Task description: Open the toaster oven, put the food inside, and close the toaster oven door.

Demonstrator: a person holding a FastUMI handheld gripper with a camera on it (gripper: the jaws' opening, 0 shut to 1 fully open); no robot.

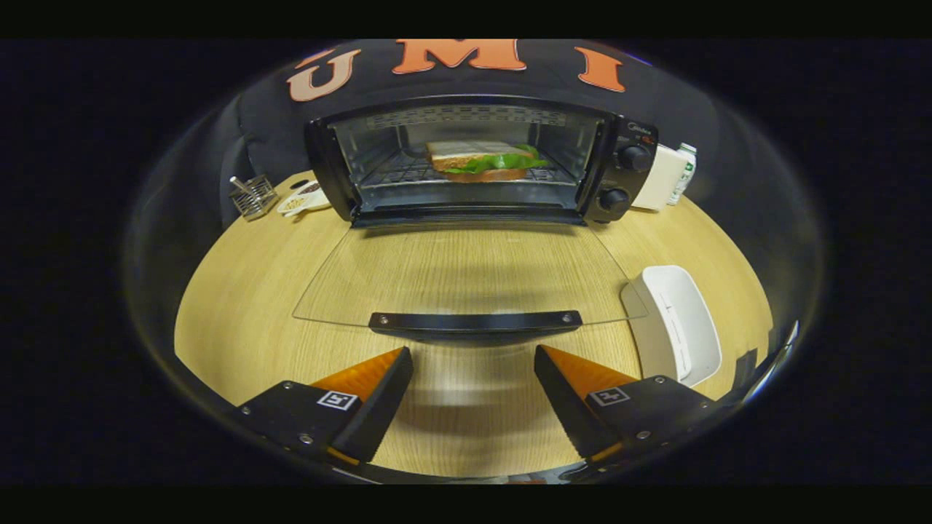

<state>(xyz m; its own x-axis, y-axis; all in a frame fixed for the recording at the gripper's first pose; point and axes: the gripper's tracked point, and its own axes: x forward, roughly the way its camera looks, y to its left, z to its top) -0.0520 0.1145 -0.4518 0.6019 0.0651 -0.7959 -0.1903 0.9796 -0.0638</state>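
Already the sandwich (pixel 482 161) sits on the toaster oven (pixel 480 164) rack; spread, empty tongs (pixel 473 378) hover just short of the door handle (pixel 475 321), which likely needs lifting shut.

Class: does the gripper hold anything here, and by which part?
Nothing is held. The gripper is open, fingers apart just short of the door handle.

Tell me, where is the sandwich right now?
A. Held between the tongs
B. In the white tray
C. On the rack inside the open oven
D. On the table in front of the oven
C: the sandwich lies on the rack inside the oven, whose glass door is folded down flat, while the tongs hang open and empty just short of the door's handle.
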